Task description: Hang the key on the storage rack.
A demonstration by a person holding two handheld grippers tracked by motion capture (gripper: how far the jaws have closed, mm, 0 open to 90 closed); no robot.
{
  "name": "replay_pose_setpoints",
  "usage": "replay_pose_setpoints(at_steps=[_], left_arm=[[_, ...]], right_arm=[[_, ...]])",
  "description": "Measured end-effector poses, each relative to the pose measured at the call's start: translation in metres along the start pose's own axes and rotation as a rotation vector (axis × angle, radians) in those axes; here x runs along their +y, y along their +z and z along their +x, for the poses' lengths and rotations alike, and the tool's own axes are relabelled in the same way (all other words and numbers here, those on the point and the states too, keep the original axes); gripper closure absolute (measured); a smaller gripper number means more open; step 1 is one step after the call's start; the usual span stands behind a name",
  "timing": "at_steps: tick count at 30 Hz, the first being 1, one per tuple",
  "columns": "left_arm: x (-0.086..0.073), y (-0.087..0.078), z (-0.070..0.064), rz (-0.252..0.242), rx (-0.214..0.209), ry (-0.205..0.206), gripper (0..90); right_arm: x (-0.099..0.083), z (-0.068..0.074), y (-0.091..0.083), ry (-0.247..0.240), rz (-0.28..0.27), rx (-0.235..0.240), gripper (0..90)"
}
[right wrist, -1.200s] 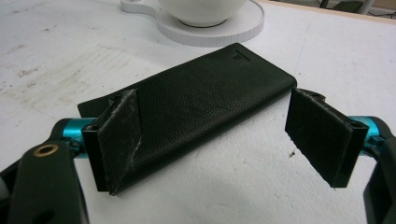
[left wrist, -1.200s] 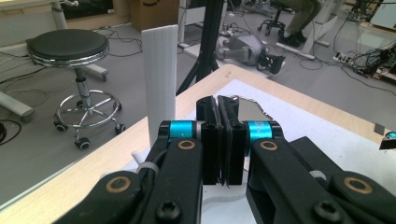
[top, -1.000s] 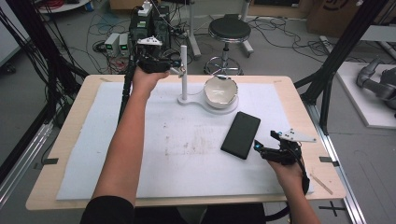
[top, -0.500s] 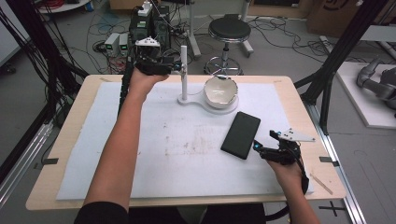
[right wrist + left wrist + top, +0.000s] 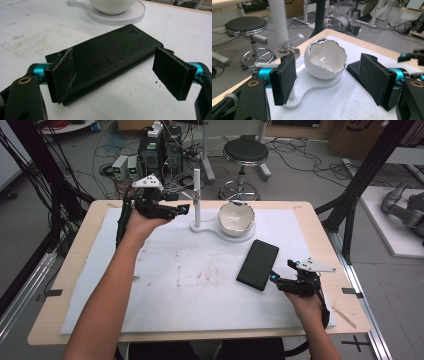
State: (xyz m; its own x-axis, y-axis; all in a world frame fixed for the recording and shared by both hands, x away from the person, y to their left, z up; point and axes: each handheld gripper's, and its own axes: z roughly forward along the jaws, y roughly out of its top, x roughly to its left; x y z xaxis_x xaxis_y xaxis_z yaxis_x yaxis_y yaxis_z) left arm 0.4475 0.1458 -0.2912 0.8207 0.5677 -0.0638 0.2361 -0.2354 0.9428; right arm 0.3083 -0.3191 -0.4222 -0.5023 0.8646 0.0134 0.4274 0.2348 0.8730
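Note:
A white bowl shaped like a cracked eggshell sits on a flat white stand with an upright post at the table's far middle. My left gripper hovers open just left of the post; in the left gripper view its pads frame the bowl from a short distance. A black leather case lies flat right of centre. My right gripper is open at the case's near end, its jaws straddling the case low over the mat.
A white mat covers most of the wooden table. A small metal piece hangs on the post. A round stool, cables and electronics stand beyond the far edge. A black frame leg rises at the right.
My left gripper has come slightly lower and nearer beside the post. The right gripper and the case have stayed put.

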Motion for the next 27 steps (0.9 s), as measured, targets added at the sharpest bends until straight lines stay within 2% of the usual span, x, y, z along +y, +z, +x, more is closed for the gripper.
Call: replay_pose_setpoints(at_steps=[3,6,8,11,13,15,17,22,24,27], left_arm=[[-0.01,-0.005,-0.011,0.005,-0.018,0.019,28.9],[-0.022,-0.011,-0.023,0.007,-0.031,0.012,28.3],[-0.028,-0.017,-0.031,0.012,-0.046,0.03,27.0],[-0.037,-0.028,-0.042,-0.001,-0.068,0.033,24.7],[-0.047,-0.036,-0.049,-0.006,-0.066,0.027,24.1],[-0.061,-0.042,-0.056,-0.005,-0.045,0.042,23.8],[-0.078,-0.046,-0.062,0.018,-0.042,0.042,23.8],[-0.118,-0.051,-0.069,0.029,-0.028,-0.023,23.3],[-0.125,-0.052,-0.071,0.052,-0.016,-0.037,22.7],[-0.133,-0.056,-0.075,0.052,-0.019,-0.045,21.9]], right_arm=[[-0.001,0.0,0.0,-0.001,0.001,-0.002,19.2],[0.0,0.0,0.0,-0.001,0.0,-0.002,19.2],[0.0,-0.001,-0.001,0.0,-0.001,-0.001,19.1],[0.0,-0.002,0.001,-0.003,0.002,-0.003,19.2],[-0.001,-0.002,0.002,-0.002,0.005,-0.003,19.2],[0.0,-0.002,0.002,-0.005,0.007,-0.002,19.2],[0.0,-0.001,0.002,-0.003,0.005,-0.003,19.2],[-0.002,-0.002,0.001,-0.002,0.011,-0.006,19.2],[-0.002,-0.003,0.001,0.0,0.014,-0.007,19.1],[-0.001,-0.003,0.002,0.0,0.011,-0.007,19.1]])
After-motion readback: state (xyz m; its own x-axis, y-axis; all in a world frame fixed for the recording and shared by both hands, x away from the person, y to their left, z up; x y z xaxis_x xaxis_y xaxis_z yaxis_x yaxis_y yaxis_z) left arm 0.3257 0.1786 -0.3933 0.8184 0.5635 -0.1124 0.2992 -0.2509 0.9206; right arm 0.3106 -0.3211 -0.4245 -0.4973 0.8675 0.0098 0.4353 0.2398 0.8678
